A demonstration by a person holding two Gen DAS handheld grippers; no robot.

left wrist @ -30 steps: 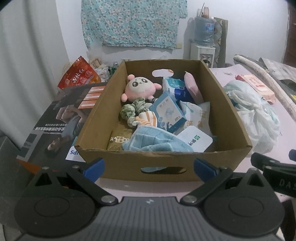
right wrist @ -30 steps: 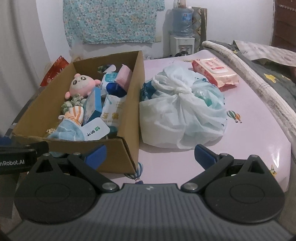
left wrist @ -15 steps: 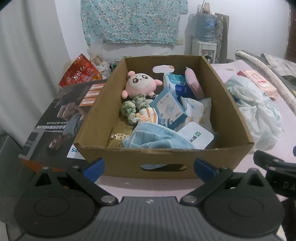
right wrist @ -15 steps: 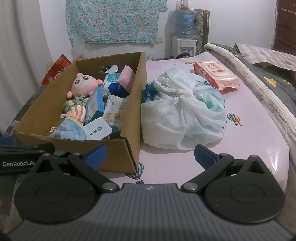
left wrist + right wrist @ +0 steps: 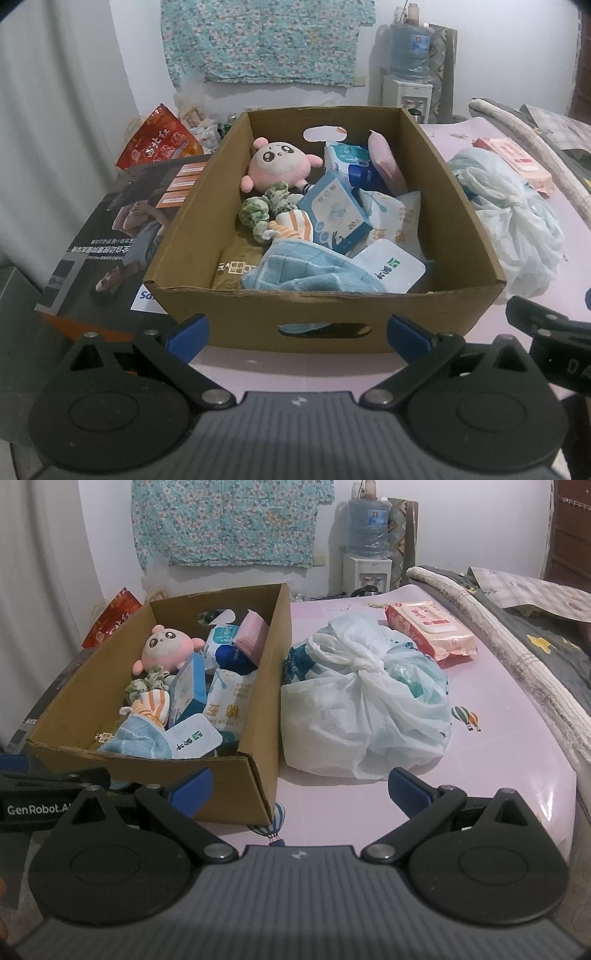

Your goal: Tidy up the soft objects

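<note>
The brown cardboard box [image 5: 325, 325] sits on a smooth pink table [image 5: 480, 760]. Inside the box, a round, fuzzy pink plush toy [image 5: 279, 165] sits at the back and a soft blue towel [image 5: 310, 275] is bunched at the front. A crinkly white plastic bag [image 5: 364, 705], tied in a knot, lies just beside the box. The left gripper [image 5: 297, 332] and the right gripper [image 5: 299, 788] both have their jaws wide apart and hold nothing, in front of the box.

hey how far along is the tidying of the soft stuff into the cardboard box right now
Looks done: the pink plush, blue towel and green scrunchie already lie in the cardboard box. In hand: nothing; the left gripper and right gripper are both open and empty. Probably left: the knotted plastic bag and pink wipes pack outside the box.
</note>
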